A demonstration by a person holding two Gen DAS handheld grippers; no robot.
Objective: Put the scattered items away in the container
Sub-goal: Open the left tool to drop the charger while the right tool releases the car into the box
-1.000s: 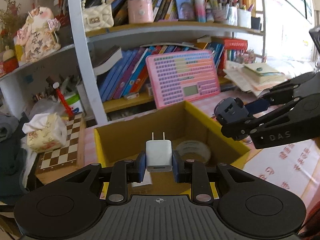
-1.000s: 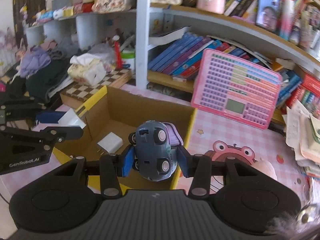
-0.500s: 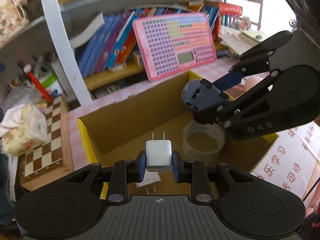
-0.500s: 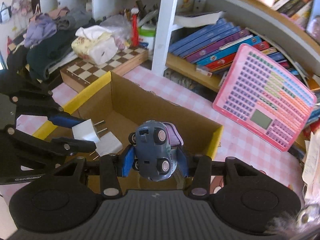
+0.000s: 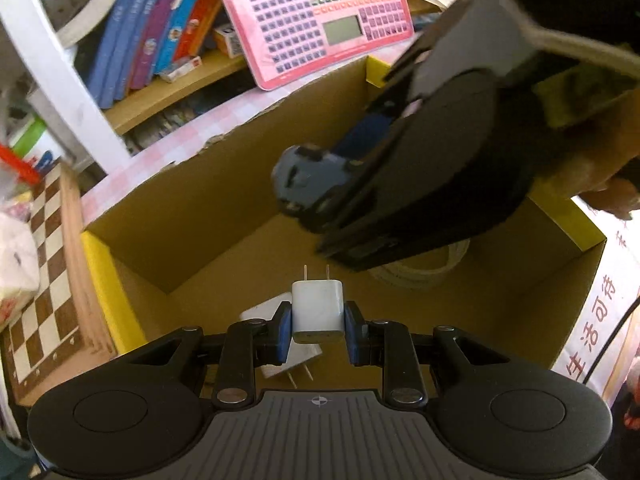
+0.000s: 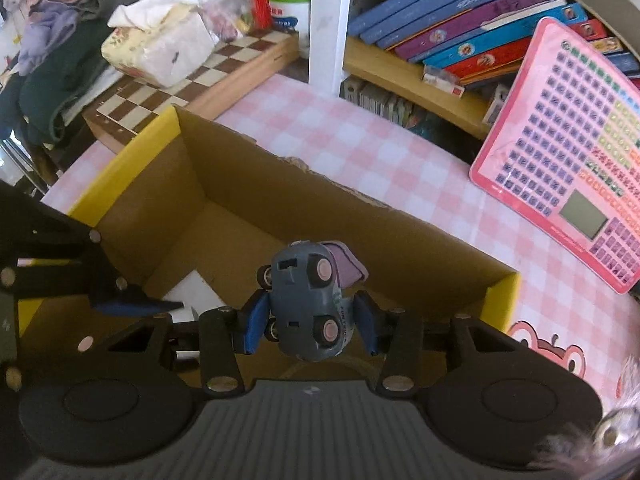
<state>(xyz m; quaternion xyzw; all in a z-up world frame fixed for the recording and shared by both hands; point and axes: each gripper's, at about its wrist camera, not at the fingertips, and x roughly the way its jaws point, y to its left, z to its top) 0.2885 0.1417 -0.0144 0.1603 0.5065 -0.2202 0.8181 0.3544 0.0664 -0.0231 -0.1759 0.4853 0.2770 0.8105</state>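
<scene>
A yellow-rimmed cardboard box (image 5: 188, 220) (image 6: 332, 208) stands open on the pink checked table. My left gripper (image 5: 318, 326) is shut on a white plug adapter (image 5: 318, 312), prongs pointing away, above the box floor. A second white adapter (image 5: 266, 312) (image 6: 190, 290) lies on that floor beneath it. My right gripper (image 6: 310, 326) is shut on a blue-grey toy car (image 6: 308, 304) with its wheels facing the camera, over the box's right half. In the left wrist view the same toy car (image 5: 310, 178) hangs above a roll of tape (image 5: 424, 270), mostly hidden by the right gripper.
A pink toy keyboard (image 5: 316, 16) (image 6: 572, 168) leans against the bookshelf (image 6: 440, 92) behind the box. A chessboard (image 5: 44, 280) (image 6: 192, 80) with a tissue pack (image 6: 160, 48) lies to the left. A paper with printed characters (image 5: 592, 332) lies right of the box.
Both grippers have tilted downward and moved in over the box, each keeping its object. The right gripper with the toy car has come much closer to the left one.
</scene>
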